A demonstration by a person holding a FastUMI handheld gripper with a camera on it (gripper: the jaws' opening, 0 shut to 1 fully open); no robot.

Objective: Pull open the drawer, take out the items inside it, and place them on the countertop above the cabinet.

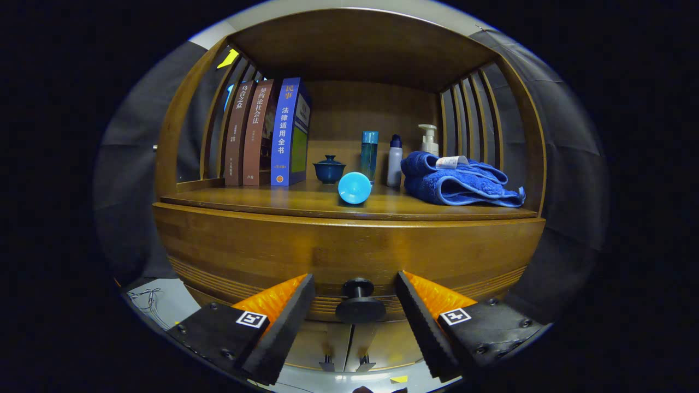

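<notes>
A wooden cabinet fills the scene, with its drawer front (349, 248) shut flush under the countertop (306, 203). A dark round knob (359, 303) sticks out from the drawer's lower middle. My gripper (355, 286) is open, its two fingers standing either side of the knob without touching it. The knob sits between the fingertips (302, 297). The inside of the drawer is hidden.
On the countertop stand three books (267, 134) at the left, a small dark lidded cup (329, 169), a light blue ball-like object (354, 188), a teal bottle (369, 153), a white bottle (394, 161), a pump bottle (428, 139) and a folded blue towel (458, 183).
</notes>
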